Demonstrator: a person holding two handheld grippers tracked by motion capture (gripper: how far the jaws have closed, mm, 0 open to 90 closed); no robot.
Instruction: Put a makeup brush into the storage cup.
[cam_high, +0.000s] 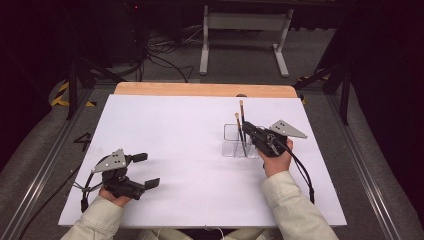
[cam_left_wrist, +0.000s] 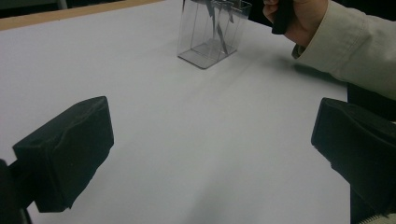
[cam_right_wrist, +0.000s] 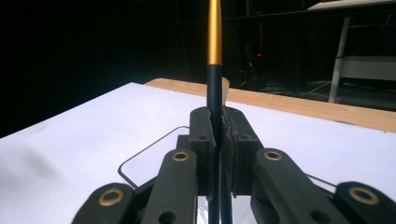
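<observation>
We clamp right gripper on brush, upright over clear holder; move runs straight along handle. Left gripper released, well apart.

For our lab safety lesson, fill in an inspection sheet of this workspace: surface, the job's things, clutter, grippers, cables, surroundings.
Surface: white sheet on a wooden table.
Job's things: clear holder with compartments, right of centre; two brushes upright in it, one brush clamped, the other brush beside it.
Clutter: nothing seen.
Grippers: right gripper shut on the dark brush handle above the holder; left gripper open, fingers apart over bare sheet, holding nothing.
Cables: one cable trails from the right gripper along the sleeve; loose wires on the floor behind.
Surroundings: dark room, grey frame legs beyond the table.
</observation>
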